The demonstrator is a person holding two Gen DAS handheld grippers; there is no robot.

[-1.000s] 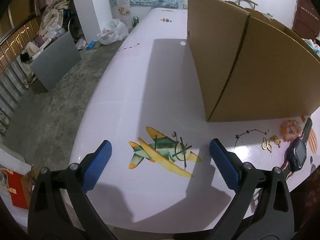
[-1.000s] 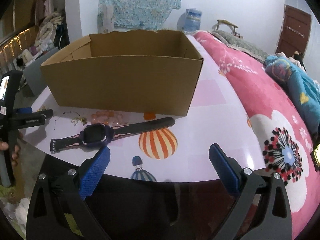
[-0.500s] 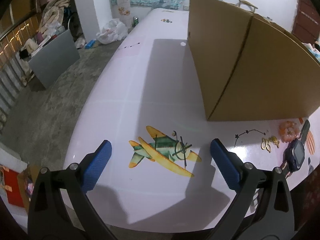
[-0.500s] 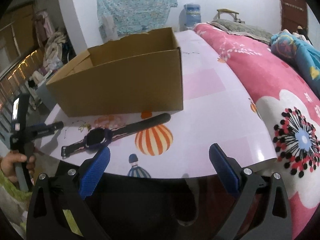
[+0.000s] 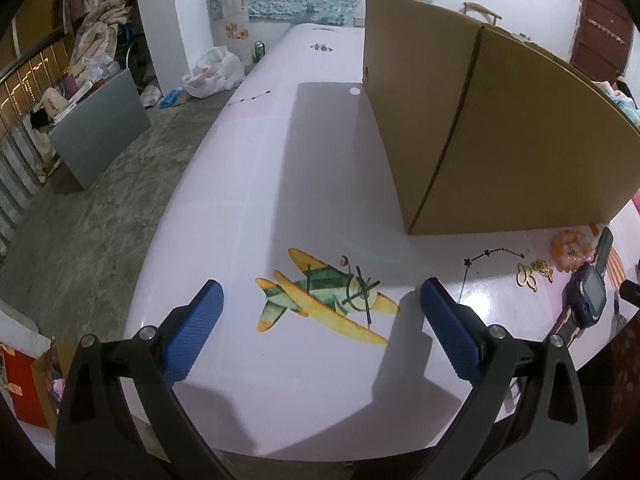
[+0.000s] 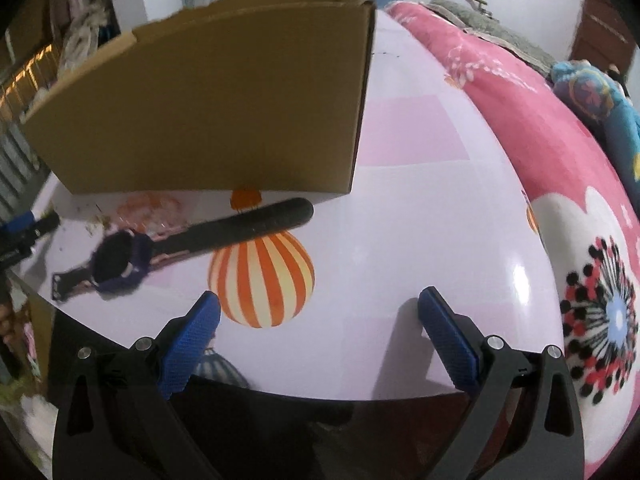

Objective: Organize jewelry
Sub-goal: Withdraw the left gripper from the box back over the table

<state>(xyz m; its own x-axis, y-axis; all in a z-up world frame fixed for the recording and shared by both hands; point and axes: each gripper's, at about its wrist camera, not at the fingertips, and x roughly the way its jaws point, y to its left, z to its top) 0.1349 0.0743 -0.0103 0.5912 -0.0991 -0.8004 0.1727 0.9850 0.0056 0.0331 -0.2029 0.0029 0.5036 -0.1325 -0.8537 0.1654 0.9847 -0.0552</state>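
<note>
Both grippers spread wide, nothing held.
Left gripper (image 5: pixel 320 294) over airplane print; right gripper (image 6: pixel 319 304) nr dark-blue strap watch (image 6: pixel 124 260), w/ brown cardboard box (image 6: pixel 208 108) behind.

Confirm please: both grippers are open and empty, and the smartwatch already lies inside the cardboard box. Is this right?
Not quite. The smartwatch is not inside the cardboard box; it lies on the table in front of it, as the right wrist view shows. The left gripper and right gripper are indeed open and empty.

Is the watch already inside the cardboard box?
No, the watch lies flat on the table in front of the box, outside it.
</note>
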